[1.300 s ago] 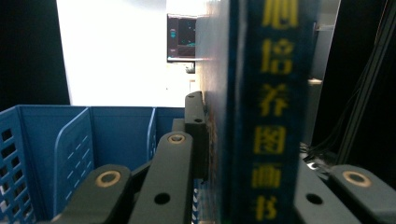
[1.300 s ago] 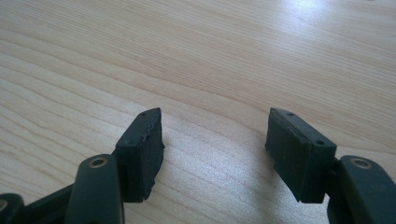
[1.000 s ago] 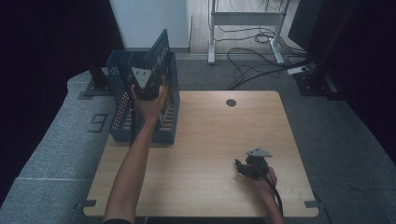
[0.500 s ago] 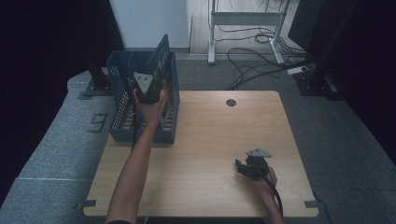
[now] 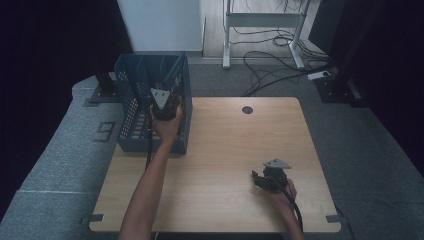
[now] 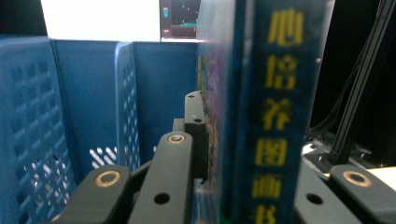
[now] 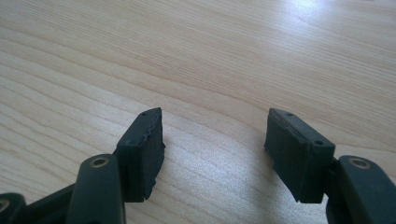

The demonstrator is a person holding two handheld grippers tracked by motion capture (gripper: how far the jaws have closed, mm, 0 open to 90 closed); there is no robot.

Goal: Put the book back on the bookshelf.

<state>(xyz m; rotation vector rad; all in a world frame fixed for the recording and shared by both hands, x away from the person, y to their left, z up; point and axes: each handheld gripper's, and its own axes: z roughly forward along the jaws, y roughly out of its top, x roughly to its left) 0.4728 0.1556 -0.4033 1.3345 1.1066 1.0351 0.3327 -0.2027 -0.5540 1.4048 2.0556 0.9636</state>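
Observation:
A dark blue book [image 6: 275, 112] with yellow characters on its spine stands upright between the jaws of my left gripper [image 6: 252, 140], which is shut on it. In the high view that left gripper [image 5: 165, 102] reaches into the blue slotted basket [image 5: 131, 100] at the table's left rear corner. The book [image 5: 175, 72] is partly sunk inside the basket, near its right wall. My right gripper [image 5: 257, 180] rests low over the wooden table [image 5: 225, 140] at the front right. In its own view the right gripper [image 7: 215, 149] is open, with bare wood between its pads.
A divider wall [image 6: 123, 102] splits the basket's inside to the left of the book. A round dark hole [image 5: 247, 109] marks the table's far middle. Cables [image 5: 270, 60] and a white frame [image 5: 260, 20] lie on the floor beyond the table.
My left hand has sunk, and the book has gone lower into the basket. The right gripper has stayed where it was.

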